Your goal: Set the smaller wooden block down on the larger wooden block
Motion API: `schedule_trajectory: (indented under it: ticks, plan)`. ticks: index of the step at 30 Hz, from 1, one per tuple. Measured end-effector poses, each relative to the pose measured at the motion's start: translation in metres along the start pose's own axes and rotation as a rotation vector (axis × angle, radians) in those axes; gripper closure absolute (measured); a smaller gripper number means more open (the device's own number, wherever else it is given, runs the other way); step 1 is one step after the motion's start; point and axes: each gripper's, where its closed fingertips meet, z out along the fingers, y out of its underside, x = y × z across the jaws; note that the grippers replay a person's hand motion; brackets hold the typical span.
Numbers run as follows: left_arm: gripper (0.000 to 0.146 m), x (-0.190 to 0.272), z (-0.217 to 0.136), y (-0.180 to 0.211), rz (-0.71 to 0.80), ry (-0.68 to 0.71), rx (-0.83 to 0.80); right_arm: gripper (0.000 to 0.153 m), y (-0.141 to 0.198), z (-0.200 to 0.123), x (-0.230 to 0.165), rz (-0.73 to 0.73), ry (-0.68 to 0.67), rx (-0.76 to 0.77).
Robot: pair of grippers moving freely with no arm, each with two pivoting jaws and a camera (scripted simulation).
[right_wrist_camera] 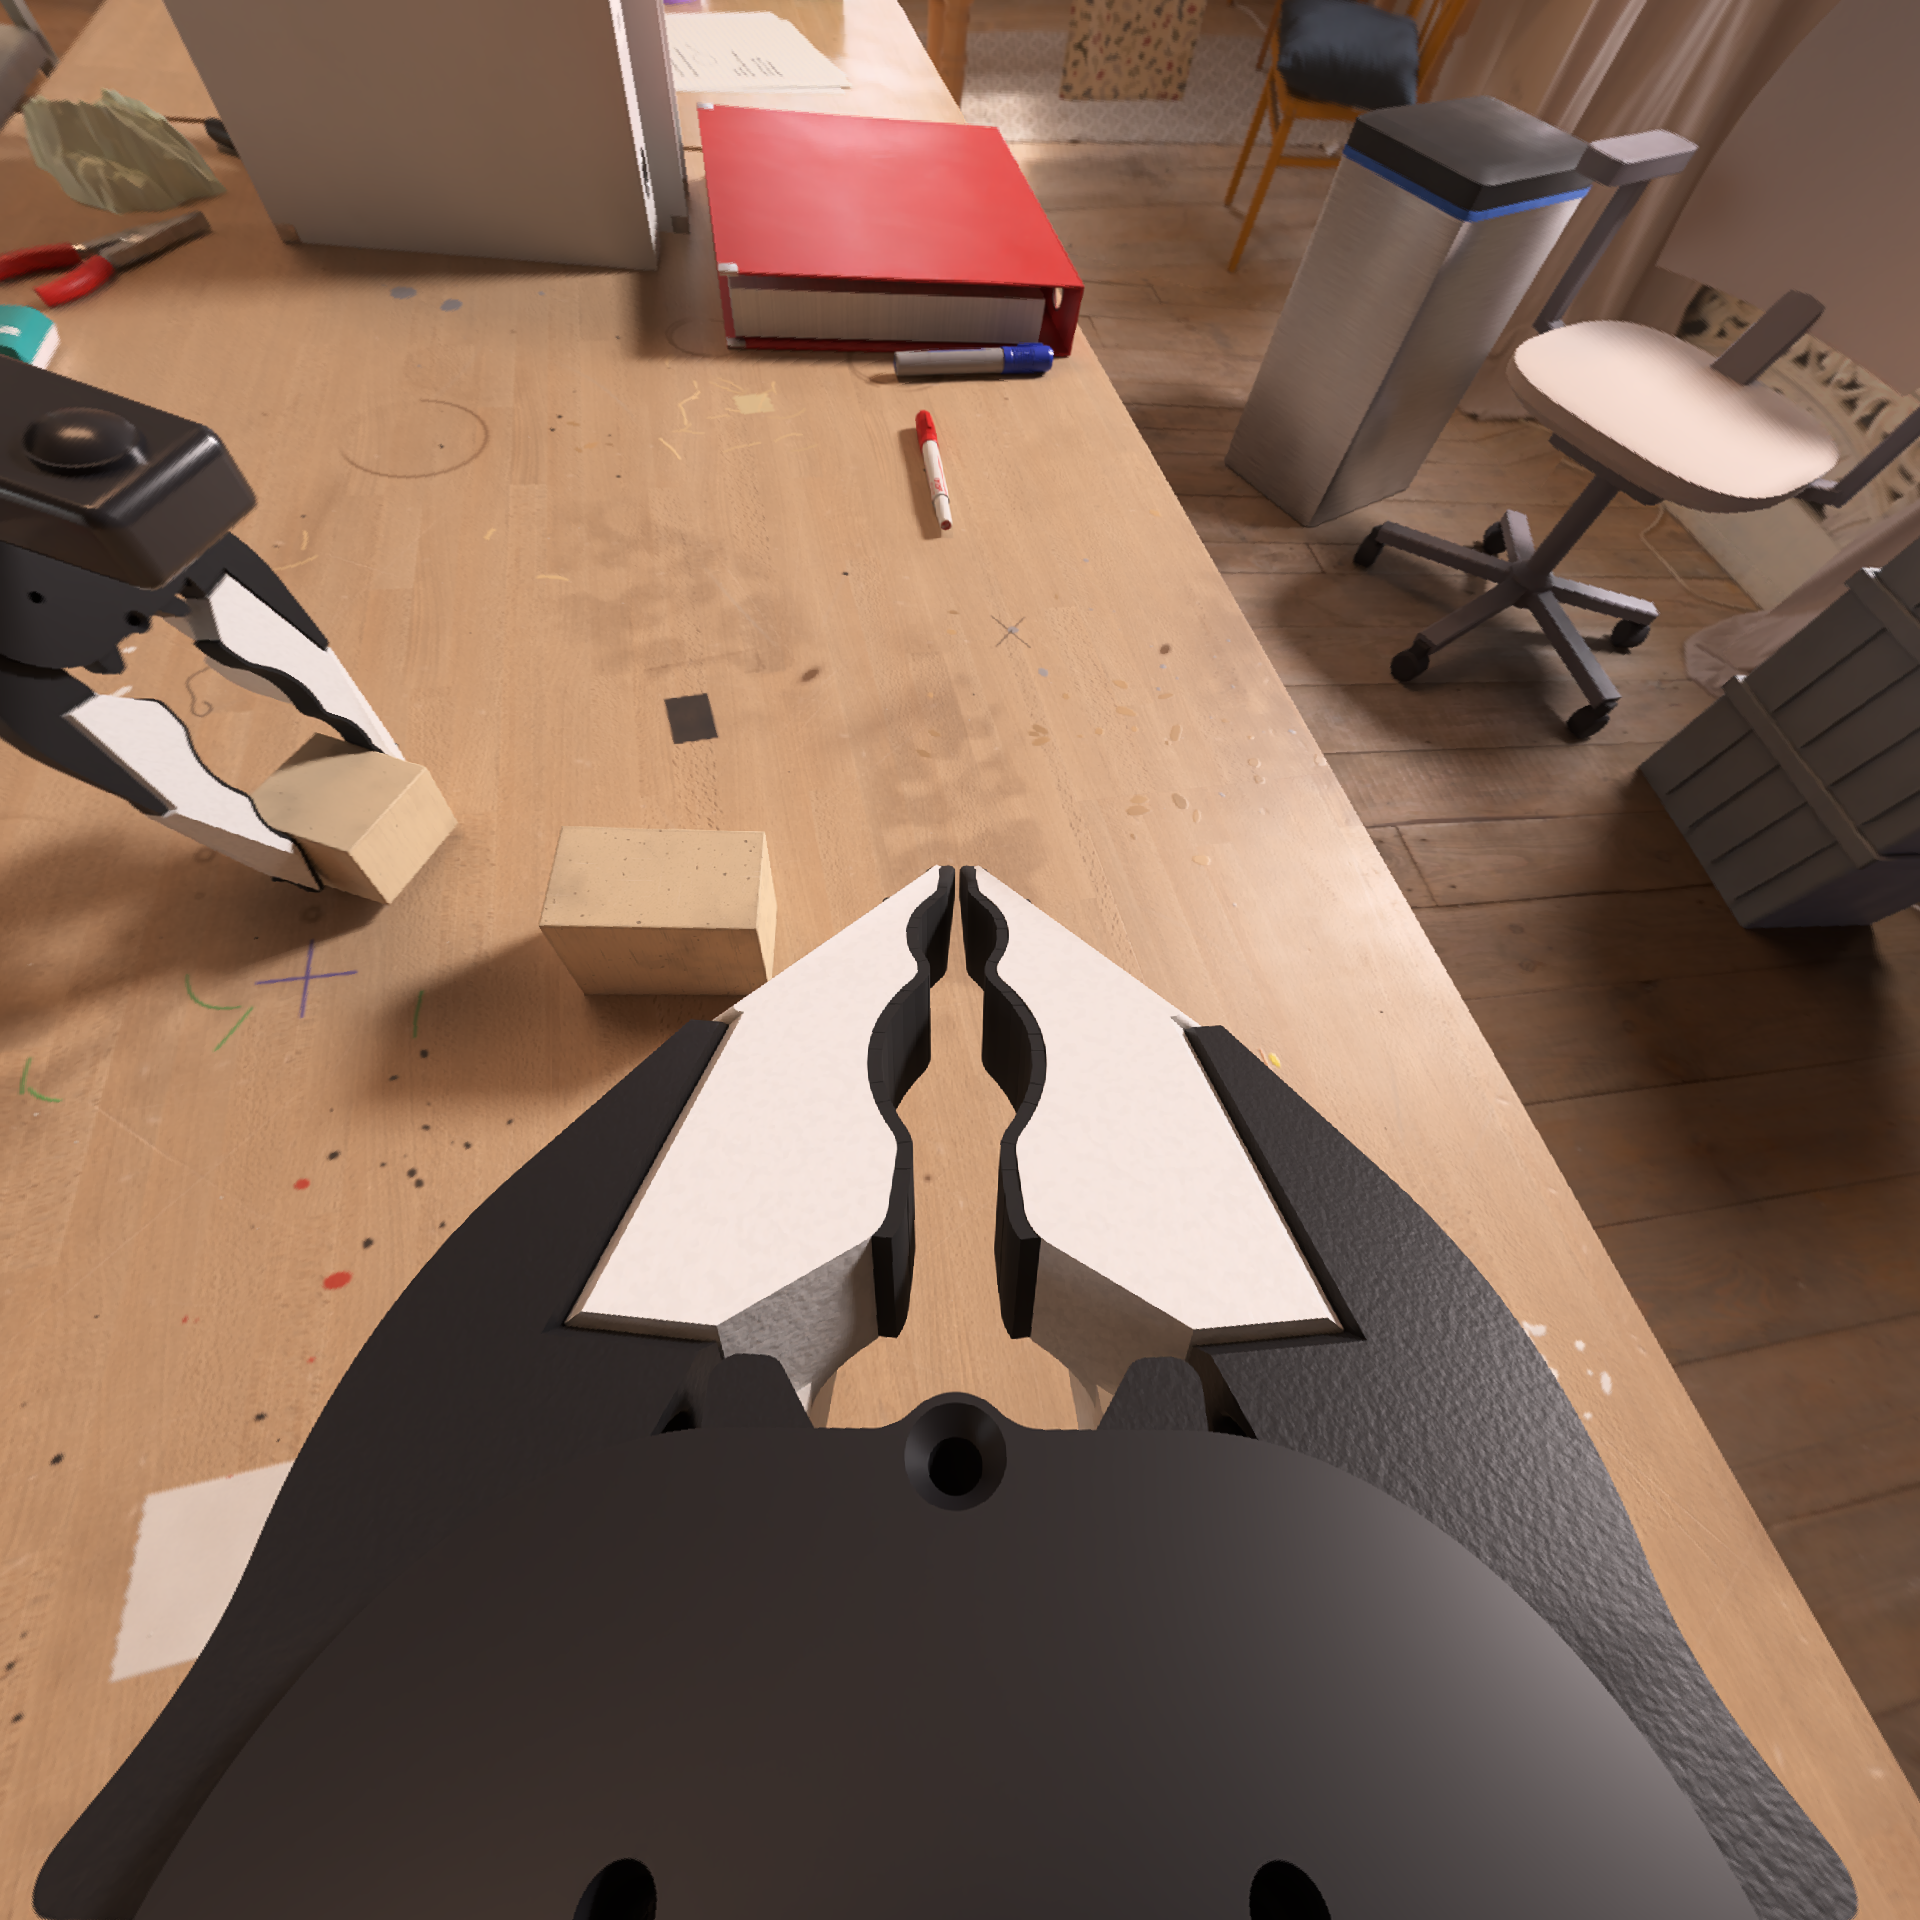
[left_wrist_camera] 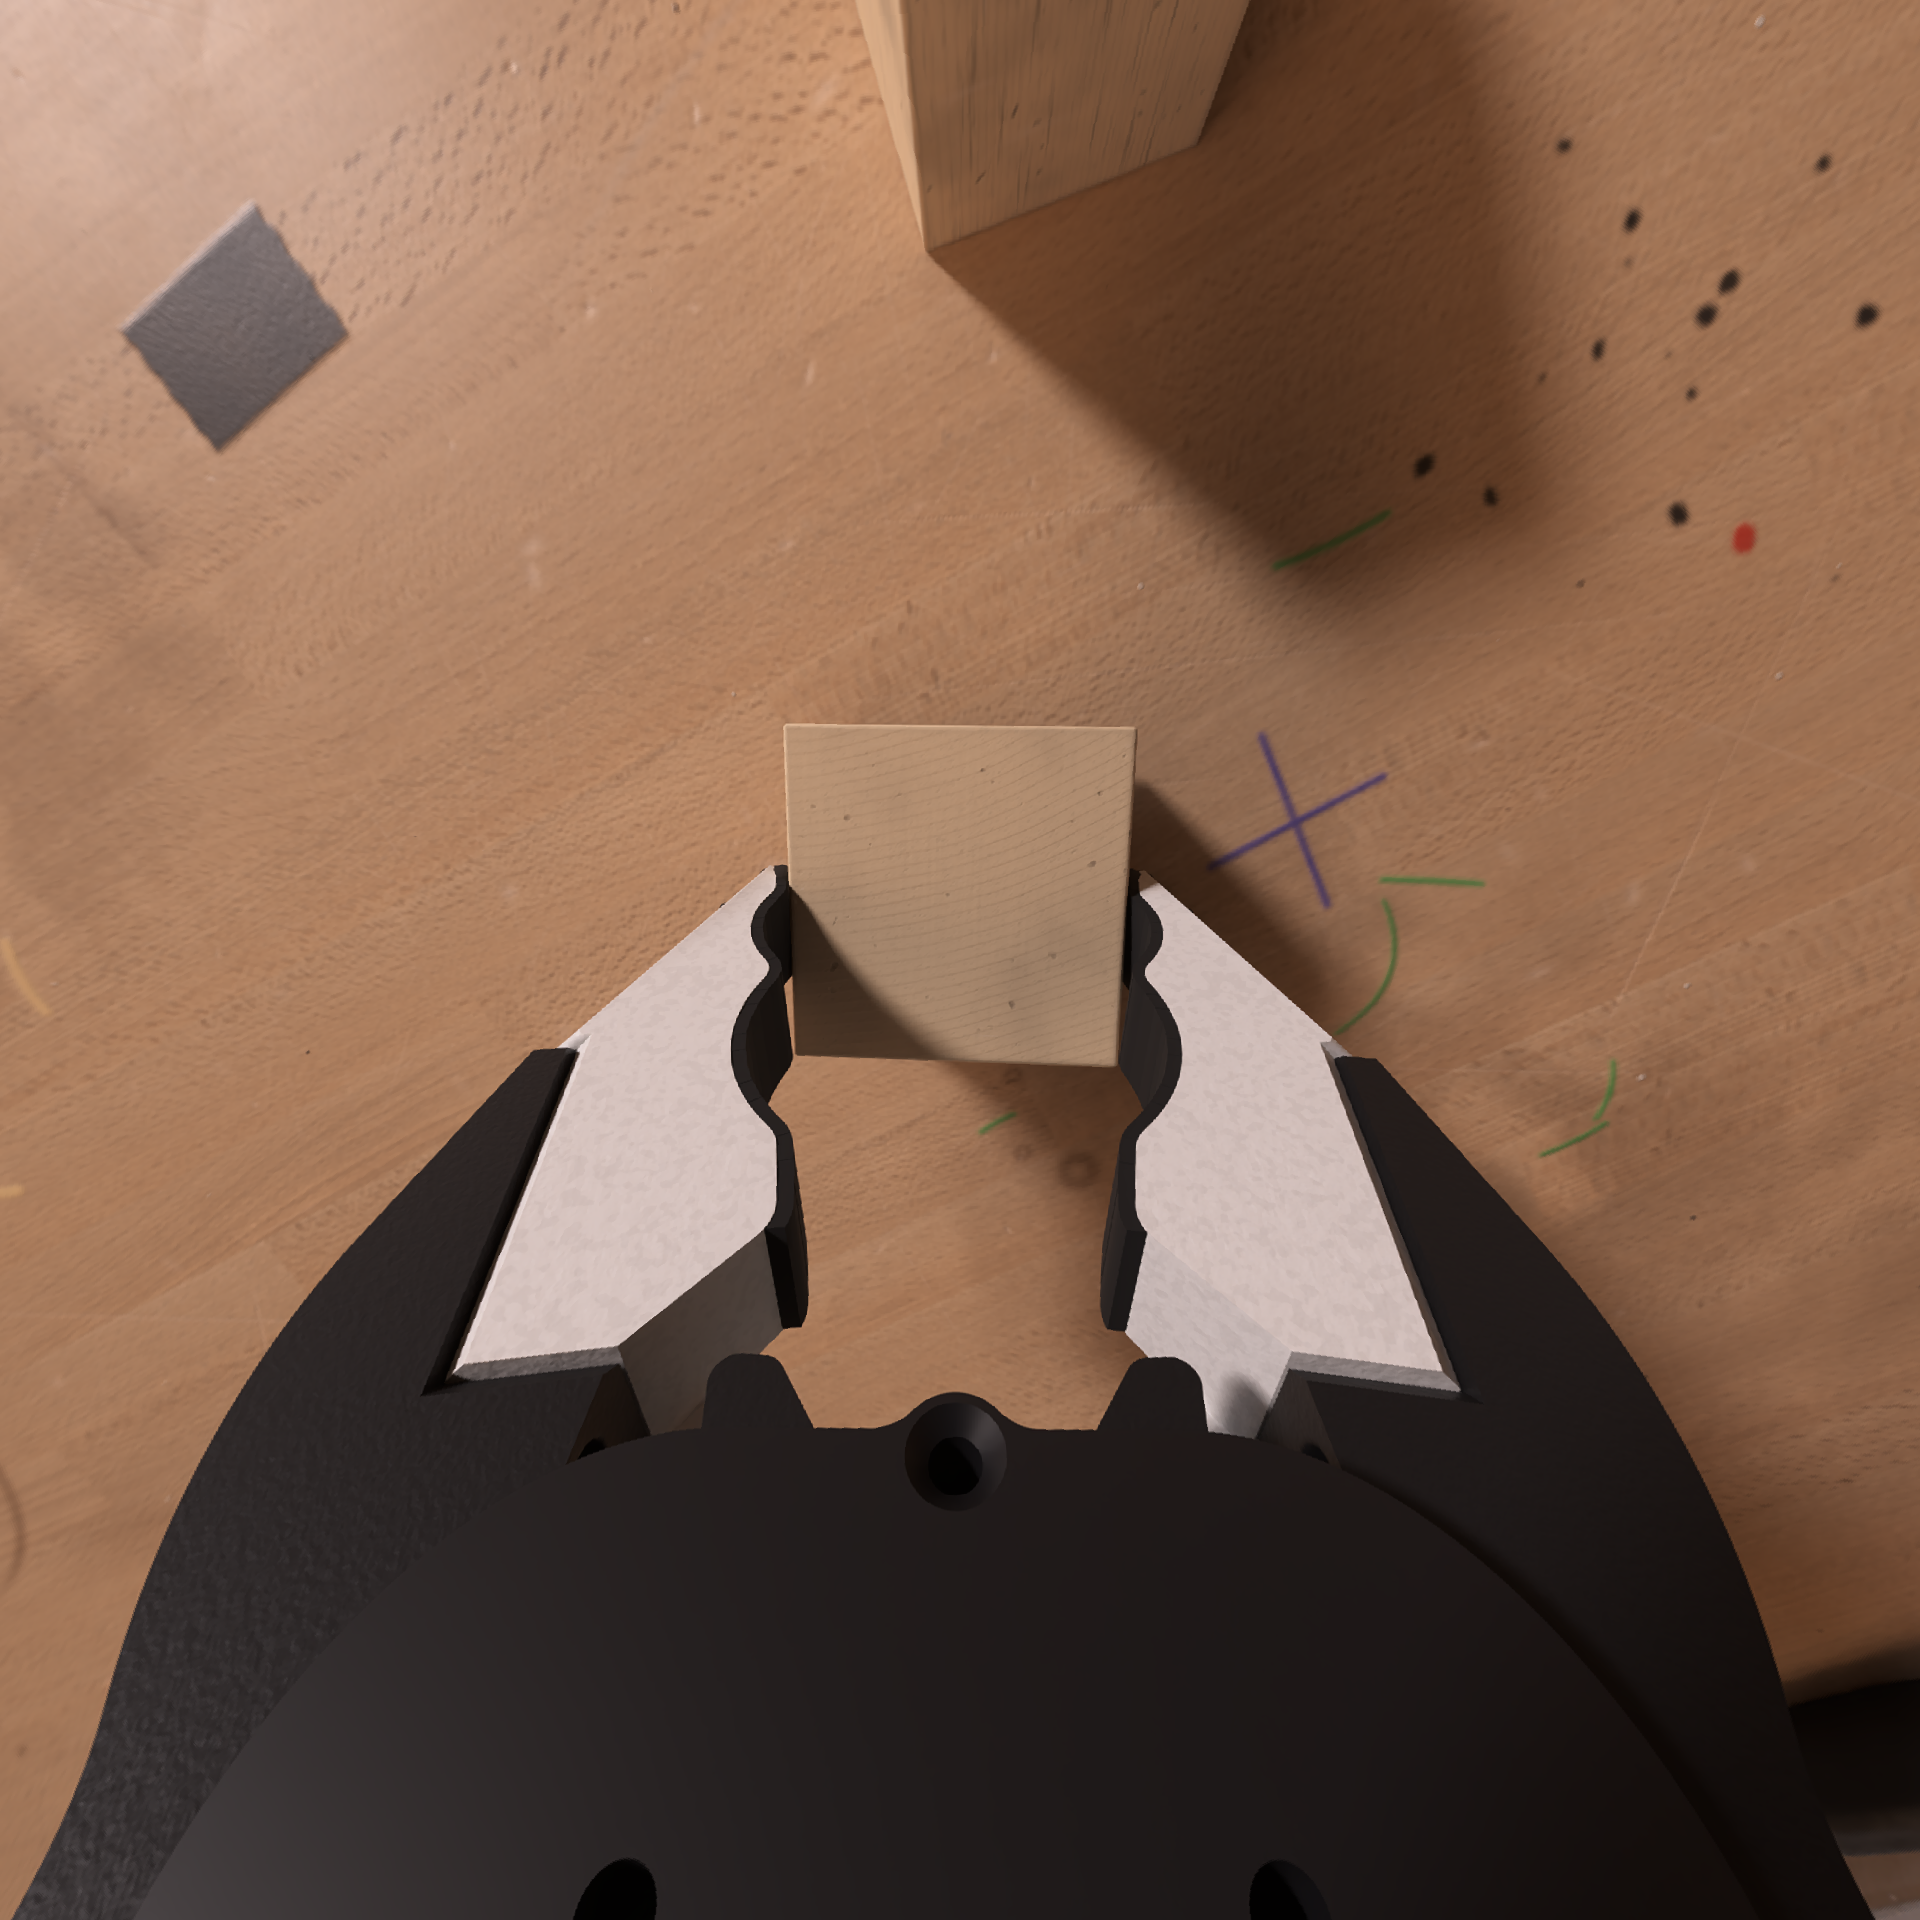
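My left gripper (left_wrist_camera: 958,888) is shut on the smaller wooden block (left_wrist_camera: 956,800), with its fingertips pressed on the block's two sides. In the right wrist view the left gripper (right_wrist_camera: 338,810) holds this block (right_wrist_camera: 384,831) slightly tilted, at or just above the table. The larger wooden block (left_wrist_camera: 1049,104) stands on the table ahead of it, apart from it. It also shows in the right wrist view (right_wrist_camera: 660,909), just left of my right gripper (right_wrist_camera: 956,873), which is shut and empty above the table.
A dark square patch (right_wrist_camera: 690,717) marks the table behind the blocks. Farther back lie a red marker (right_wrist_camera: 932,468), a blue-capped marker (right_wrist_camera: 971,360), a red binder (right_wrist_camera: 883,208), a large pale box (right_wrist_camera: 436,125) and red pliers (right_wrist_camera: 94,255). The table edge (right_wrist_camera: 1299,748) runs along the right.
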Motion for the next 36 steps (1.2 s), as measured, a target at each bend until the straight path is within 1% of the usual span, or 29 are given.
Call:
schedule_trajectory:
  ticks: [3, 6, 10, 15, 18, 21, 23, 25, 29, 36]
  plan:
    - [0.083, 0.004, -0.009, -0.011, -0.004, -0.037, -0.009, 0.152, 0.0, 0.0, 0.0, -0.004, 0.02, -0.012]
    - [0.083, 0.008, -0.022, -0.03, -0.015, -0.055, 0.026, 0.152, 0.0, 0.0, 0.0, -0.016, 0.034, -0.019]
    - [0.083, 0.015, -0.031, -0.064, -0.099, 0.003, 0.112, 0.152, 0.0, 0.0, 0.0, -0.008, 0.034, -0.019]
    - [0.083, 0.013, -0.028, -0.092, -0.214, 0.062, 0.146, 0.152, 0.0, 0.0, 0.0, -0.008, 0.038, -0.021]
    - [0.083, 0.007, -0.025, -0.098, -0.252, 0.046, 0.135, 0.152, 0.0, 0.0, 0.0, -0.011, 0.04, -0.022]
    - [0.083, 0.008, -0.024, -0.102, -0.278, 0.064, 0.117, 0.152, 0.0, 0.0, 0.0, -0.013, 0.039, -0.022]
    - [0.083, 0.009, -0.023, -0.105, -0.279, 0.057, 0.104, 0.152, 0.0, 0.0, 0.0, -0.012, 0.036, -0.02]
    - [0.083, 0.007, -0.023, -0.108, -0.273, 0.02, 0.087, 0.152, 0.0, 0.0, 0.0, -0.011, 0.032, -0.018]
    - [0.083, 0.01, -0.022, -0.11, -0.282, 0.018, 0.047, 0.152, 0.0, 0.0, 0.0, -0.01, 0.027, -0.013]
    - [0.083, 0.015, -0.026, -0.115, -0.276, 0.002, 0.063, 0.152, 0.0, 0.0, 0.0, -0.008, 0.018, -0.006]
